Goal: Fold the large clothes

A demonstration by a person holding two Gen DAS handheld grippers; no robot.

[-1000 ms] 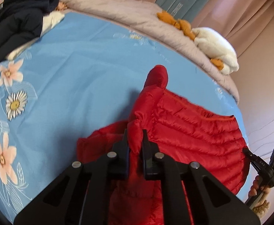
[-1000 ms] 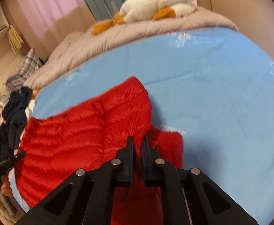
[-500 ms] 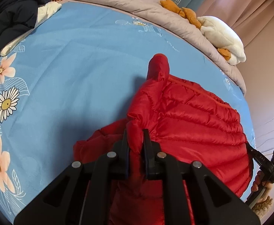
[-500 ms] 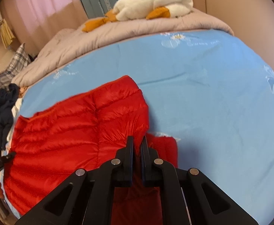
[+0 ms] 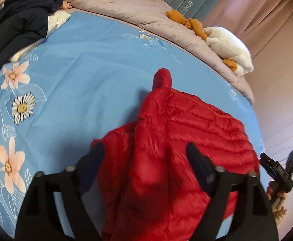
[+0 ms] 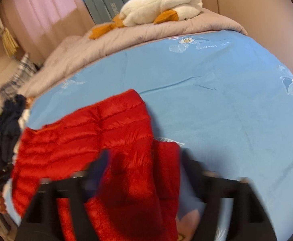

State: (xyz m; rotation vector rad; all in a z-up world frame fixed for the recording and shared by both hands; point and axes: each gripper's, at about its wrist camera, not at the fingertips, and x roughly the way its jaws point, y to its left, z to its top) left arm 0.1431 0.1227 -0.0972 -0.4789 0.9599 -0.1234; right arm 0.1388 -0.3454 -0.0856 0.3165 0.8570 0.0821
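One red jacket [image 5: 186, 140], one plush duck [image 5: 226, 48], two claws [image 5: 144, 158].

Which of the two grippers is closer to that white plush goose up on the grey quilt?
Right. The right gripper is at the jacket edge on the goose's side; the left gripper is at the jacket's opposite edge.

We see red quilted puffer jacket [image 5: 188, 140] on blue floral bedsheet [image 5: 90, 76], w/ grey duvet [image 5: 138, 14] behind, white plush duck [image 5: 228, 48] on it, dark clothes pile [image 5: 19, 22] far left
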